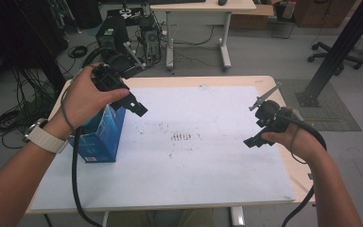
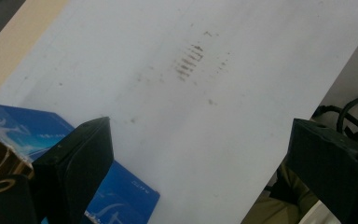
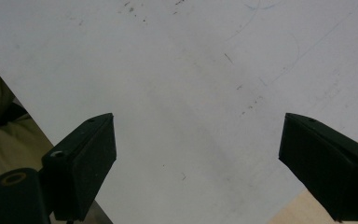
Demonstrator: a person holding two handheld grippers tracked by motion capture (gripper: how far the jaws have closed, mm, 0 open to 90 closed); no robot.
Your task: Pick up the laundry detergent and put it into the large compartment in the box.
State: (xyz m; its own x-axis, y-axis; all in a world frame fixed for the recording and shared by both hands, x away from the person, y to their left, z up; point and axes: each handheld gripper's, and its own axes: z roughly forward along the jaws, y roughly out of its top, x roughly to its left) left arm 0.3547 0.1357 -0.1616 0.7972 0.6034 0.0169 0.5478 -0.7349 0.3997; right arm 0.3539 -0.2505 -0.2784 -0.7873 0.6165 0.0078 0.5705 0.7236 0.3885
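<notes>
Where the white sheet [image 1: 189, 156] meets the left part of the counter [image 1: 179, 81], a blue box [image 1: 99, 137] stands upright, its top flaps open and a brown cardboard interior showing in the left gripper view. Item: blue box, printed with pale lettering and white graphics on its sides; position, near the sheet's left edge, partly under the person's left hand [image 1: 82, 101].

Item: left gripper [image 1: 134, 105], held in that hand above and just beside the box's top, apart from it. Its two black jaws stand wide apart with nothing between them; in the left gripper view the box [image 2: 121, 186] lies behind and below the left-hand jaw, and bare sheet shows in the gap. A black cable trails down from it past the counter's near edge. A white watch strap [image 1: 45, 138] sits on the left wrist.

Item: right gripper [image 1: 255, 139], held in the right hand [image 1: 290, 137] over the right part of the sheet, well apart from the box. Jaws spread wide, empty; the right gripper view shows plain sheet [image 3: 177, 93] between them and a strip of counter wood at the lower right corner. A grey plate sits on top of this gripper.

Item: sheet surface, white, bearing a small cluster of dark smudges [image 1: 182, 137] near its middle, between the two grippers; faint scratches and specks elsewhere.

Surroundings: grey floor beyond the counter, with a second desk [image 1: 203, 7], coiled cables [image 1: 9, 120], a black equipment case [image 1: 111, 33] and an office chair base [image 1: 333, 52].
</notes>
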